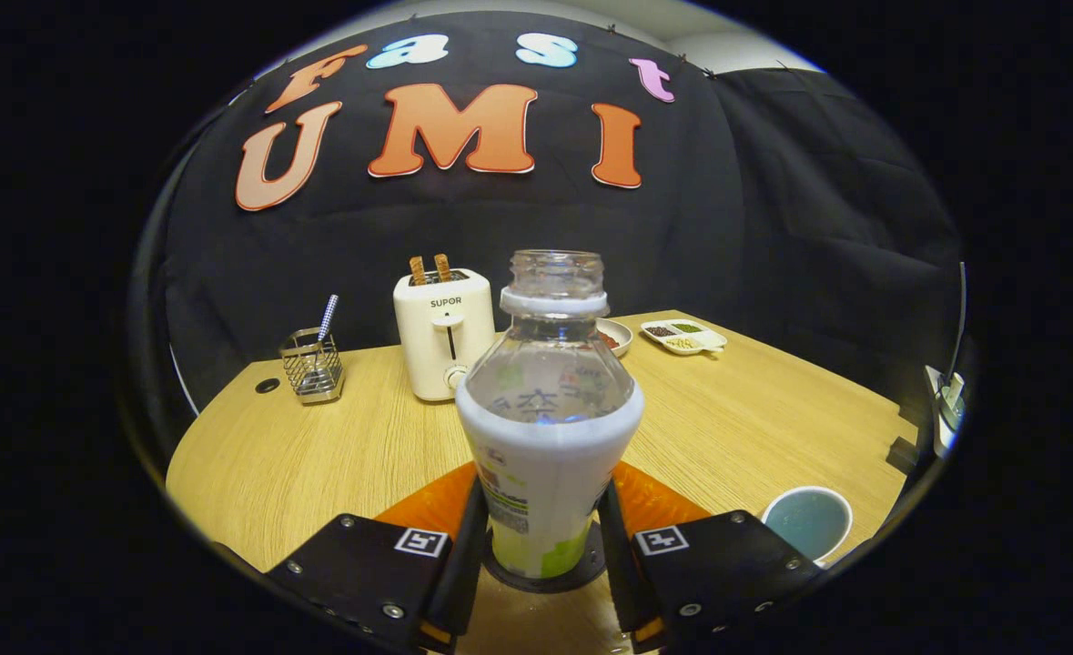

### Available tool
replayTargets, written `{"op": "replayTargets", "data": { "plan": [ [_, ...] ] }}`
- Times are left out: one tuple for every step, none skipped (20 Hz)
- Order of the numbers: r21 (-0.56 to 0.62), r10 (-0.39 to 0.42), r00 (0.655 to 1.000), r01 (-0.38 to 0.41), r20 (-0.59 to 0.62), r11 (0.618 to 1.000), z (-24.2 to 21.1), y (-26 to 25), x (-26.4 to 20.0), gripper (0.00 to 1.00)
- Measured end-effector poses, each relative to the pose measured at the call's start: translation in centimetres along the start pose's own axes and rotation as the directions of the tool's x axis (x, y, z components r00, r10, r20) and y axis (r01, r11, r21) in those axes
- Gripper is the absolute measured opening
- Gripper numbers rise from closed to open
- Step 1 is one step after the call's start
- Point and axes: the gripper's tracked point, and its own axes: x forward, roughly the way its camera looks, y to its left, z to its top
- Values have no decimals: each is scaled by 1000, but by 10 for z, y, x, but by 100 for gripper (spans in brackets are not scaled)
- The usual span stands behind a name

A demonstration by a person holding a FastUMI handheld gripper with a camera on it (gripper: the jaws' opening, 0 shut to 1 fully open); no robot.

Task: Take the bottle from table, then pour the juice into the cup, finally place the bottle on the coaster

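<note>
Gripper view shows the bottle (547,428) standing upright on a dark round coaster (545,575), with no cap, a clear top and a white label. The gripper (543,555) fingers sit on both sides of the bottle, but I cannot tell if they press it. The cup (807,522) is near the bottle.

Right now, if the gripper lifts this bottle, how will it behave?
The bottle looks like thin clear plastic, so it may flex where the fingers press it. It seems nearly empty, thus probably light. Tall, narrow and uncapped on the coaster, it could tip easily.
</note>
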Motion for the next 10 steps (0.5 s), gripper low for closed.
{"op": "replayTargets", "data": {
  "plan": [
    [-3,-2,1000,2,-3,1000,-1,1,-1,60],
    [-3,-3,1000,3,-4,1000,0,1,-2,61],
    [-1,-6,1000,6,-5,1000,-1,1,-2,62],
    [2,-8,1000,8,-8,1000,-2,1,-2,63],
    [5,-7,1000,7,-8,1000,-3,2,-2,64],
    [8,-9,1000,9,-6,1000,-3,2,-3,65],
    [4,-15,1000,15,-6,1000,-4,1,-2,66],
    [2,-16,1000,16,-7,1000,-5,1,-3,66],
    [0,-21,1000,21,-4,1000,-5,0,-4,67],
    [1,-17,1000,17,-2,1000,-4,0,-6,72]
  ]
}}
